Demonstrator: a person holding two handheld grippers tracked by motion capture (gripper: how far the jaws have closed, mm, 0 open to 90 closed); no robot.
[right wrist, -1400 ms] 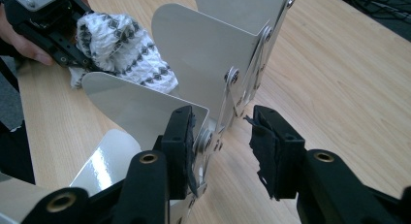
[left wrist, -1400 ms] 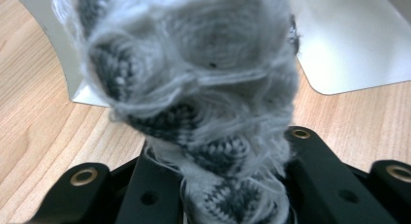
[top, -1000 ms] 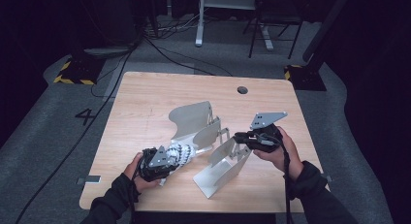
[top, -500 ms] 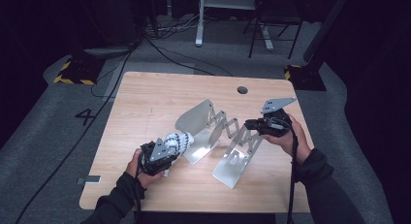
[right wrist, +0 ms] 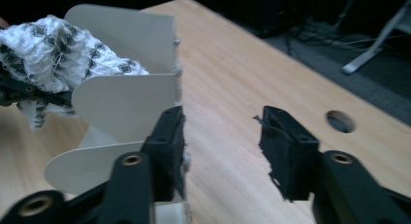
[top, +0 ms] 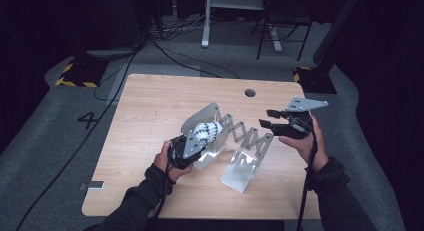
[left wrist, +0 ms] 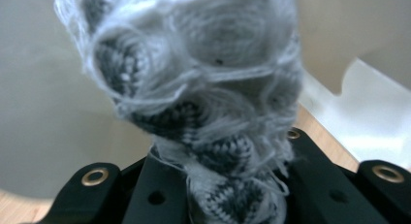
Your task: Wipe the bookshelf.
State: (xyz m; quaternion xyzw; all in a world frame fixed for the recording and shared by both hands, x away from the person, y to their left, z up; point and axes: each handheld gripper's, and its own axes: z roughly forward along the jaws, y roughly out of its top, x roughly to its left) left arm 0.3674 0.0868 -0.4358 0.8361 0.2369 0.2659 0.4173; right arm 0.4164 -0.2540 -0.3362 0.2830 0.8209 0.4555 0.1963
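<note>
Nearest, left gripper [top: 192,143] clamped on a bunched grey-and-white knitted cloth [left wrist: 203,88] between two upright plates of a metal folding rack [top: 245,158]; farther off, right gripper [top: 272,118] with jaws just opened, apart and empty, beside the rack above the wooden table [top: 150,101].

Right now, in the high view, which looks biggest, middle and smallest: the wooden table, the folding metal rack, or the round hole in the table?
1. Light wooden table, biggest.
2. Folding silver metal rack, middle.
3. Small round dark hole in the tabletop, smallest.
</note>
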